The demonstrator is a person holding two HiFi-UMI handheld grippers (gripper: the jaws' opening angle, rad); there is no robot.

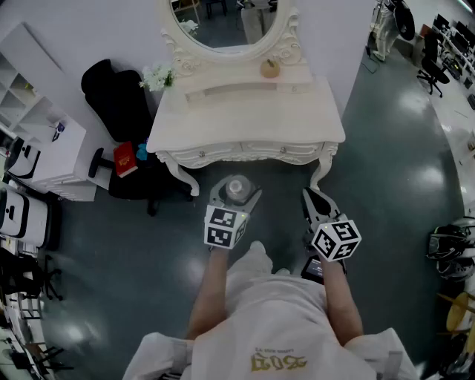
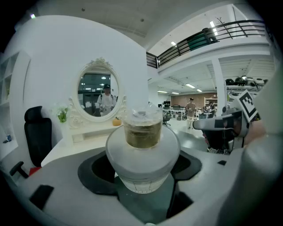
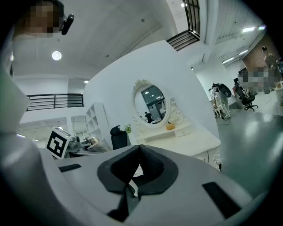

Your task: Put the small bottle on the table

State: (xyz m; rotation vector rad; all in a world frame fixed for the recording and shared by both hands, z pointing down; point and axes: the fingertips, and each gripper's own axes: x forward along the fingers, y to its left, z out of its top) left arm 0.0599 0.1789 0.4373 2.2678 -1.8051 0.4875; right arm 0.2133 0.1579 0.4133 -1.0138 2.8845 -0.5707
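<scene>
A small frosted bottle [image 2: 142,152] with a clear cap and a gold neck stands upright between the jaws of my left gripper [image 2: 141,170], which is shut on its body. In the head view the small bottle [image 1: 236,188] and the left gripper [image 1: 234,199] hang above the floor just in front of the white dressing table [image 1: 245,119]. My right gripper [image 1: 315,204] is beside it to the right, jaws together with nothing between them. The right gripper [image 3: 138,170] faces the dressing table [image 3: 194,143] from the front.
The dressing table carries an oval mirror [image 1: 226,22], a small orange pumpkin [image 1: 269,68] and white flowers [image 1: 157,76]. A black chair [image 1: 119,100] with a red book [image 1: 125,159] stands to its left, next to white shelves [image 1: 44,148]. Office chairs [image 1: 434,59] stand far right.
</scene>
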